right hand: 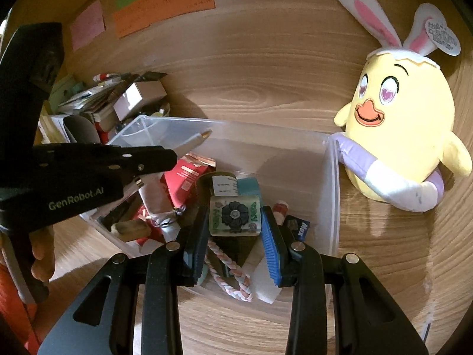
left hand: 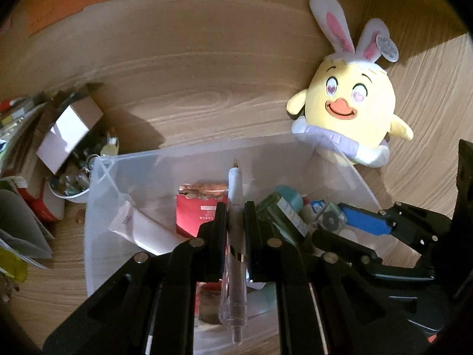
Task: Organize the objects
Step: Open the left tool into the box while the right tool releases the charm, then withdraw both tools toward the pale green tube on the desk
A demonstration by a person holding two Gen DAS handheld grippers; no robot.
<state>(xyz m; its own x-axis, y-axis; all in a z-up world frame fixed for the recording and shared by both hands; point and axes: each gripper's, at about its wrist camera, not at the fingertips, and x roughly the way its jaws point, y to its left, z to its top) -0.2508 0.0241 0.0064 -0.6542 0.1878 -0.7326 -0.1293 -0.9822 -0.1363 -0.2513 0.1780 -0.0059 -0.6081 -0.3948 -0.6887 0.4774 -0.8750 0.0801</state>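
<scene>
My left gripper (left hand: 235, 216) is shut on a clear pen (left hand: 235, 183) with a white cap, which points forward over a translucent plastic bin (left hand: 153, 155). In the right wrist view that left gripper (right hand: 165, 158) reaches in from the left, and the pen's tip (right hand: 201, 136) hangs above the bin's far wall (right hand: 332, 177). My right gripper (right hand: 235, 224) is shut on a clear square block (right hand: 235, 211) with a dark flower on it, just above the bin's contents. The left wrist view shows this block (left hand: 329, 217) and a blue pad (left hand: 366, 223) at the right.
The bin holds a red packet (right hand: 183, 177), a green jar (right hand: 218, 185), a white tube (left hand: 147, 230) and a braided rope (right hand: 230, 269). A yellow plush chick (right hand: 399, 133) leans on its right side. A cardboard box (right hand: 139, 99), papers and a small bowl (left hand: 71, 190) crowd the left.
</scene>
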